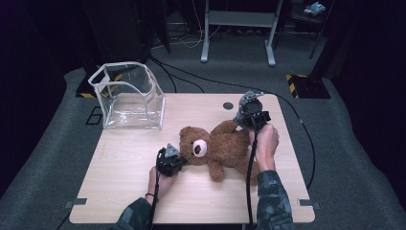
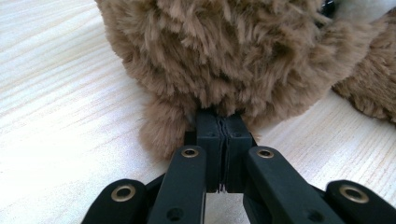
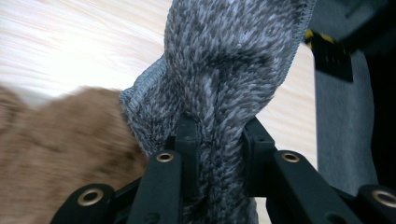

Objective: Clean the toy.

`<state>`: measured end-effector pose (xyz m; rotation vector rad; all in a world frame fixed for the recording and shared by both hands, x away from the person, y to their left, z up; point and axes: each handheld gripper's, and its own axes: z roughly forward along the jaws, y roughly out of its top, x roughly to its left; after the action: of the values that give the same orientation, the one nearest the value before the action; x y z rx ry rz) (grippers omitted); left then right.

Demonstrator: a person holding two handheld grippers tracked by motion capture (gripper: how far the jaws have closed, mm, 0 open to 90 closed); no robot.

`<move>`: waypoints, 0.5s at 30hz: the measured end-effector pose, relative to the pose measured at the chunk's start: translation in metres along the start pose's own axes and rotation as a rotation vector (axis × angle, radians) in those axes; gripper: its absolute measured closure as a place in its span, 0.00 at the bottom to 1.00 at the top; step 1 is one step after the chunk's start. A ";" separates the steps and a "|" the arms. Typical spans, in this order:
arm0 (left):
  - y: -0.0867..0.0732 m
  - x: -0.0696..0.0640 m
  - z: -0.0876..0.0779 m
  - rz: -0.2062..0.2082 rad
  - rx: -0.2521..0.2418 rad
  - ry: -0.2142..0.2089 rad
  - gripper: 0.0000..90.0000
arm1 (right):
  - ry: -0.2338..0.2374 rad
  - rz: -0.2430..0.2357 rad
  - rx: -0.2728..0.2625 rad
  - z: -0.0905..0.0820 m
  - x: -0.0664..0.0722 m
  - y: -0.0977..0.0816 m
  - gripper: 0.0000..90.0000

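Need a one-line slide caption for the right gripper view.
Right gripper clamped on a grey cloth above the brown teddy bear on the wooden table.

Counted on and around the table (image 1: 124,182), past tense, by kind:

- Teddy bears: one, brown (image 1: 218,146).
- Grey cloths: one, fuzzy with a stitched hem (image 3: 224,70).
- Clear boxes: one, open-topped (image 1: 128,96).
- Grippers: two, the left gripper (image 1: 177,160) and the right gripper (image 1: 239,120).
- Hands: two, one per gripper.
- Tables: one, pale wood.
- Round holes in the tabletop: one (image 1: 228,106).
- Metal frames on the floor beyond the table: one, with two feet (image 1: 238,28).
- Yellow-and-black striped blocks on the floor: two seen, one at the far right (image 1: 298,76), one behind the box (image 1: 88,94).
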<state>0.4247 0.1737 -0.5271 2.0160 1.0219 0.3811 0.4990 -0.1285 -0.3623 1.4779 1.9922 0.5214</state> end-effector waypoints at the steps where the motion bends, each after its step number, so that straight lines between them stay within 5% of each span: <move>1: 0.000 0.000 0.000 0.000 0.000 0.000 0.98 | 0.004 0.010 0.007 0.003 -0.001 -0.002 0.82; 5: 0.000 0.000 0.000 0.001 -0.002 0.001 0.98 | 0.081 0.000 0.058 0.019 0.012 -0.007 0.82; 10: 0.000 0.000 0.000 0.002 -0.002 0.001 0.98 | 0.250 0.003 0.011 0.023 0.036 0.002 0.82; 15: 0.000 0.000 0.000 0.007 0.002 0.002 0.98 | 0.347 -0.055 0.014 0.026 0.069 0.013 0.82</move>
<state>0.4245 0.1735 -0.5270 2.0219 1.0177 0.3857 0.5117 -0.0597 -0.3890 1.4101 2.2969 0.7858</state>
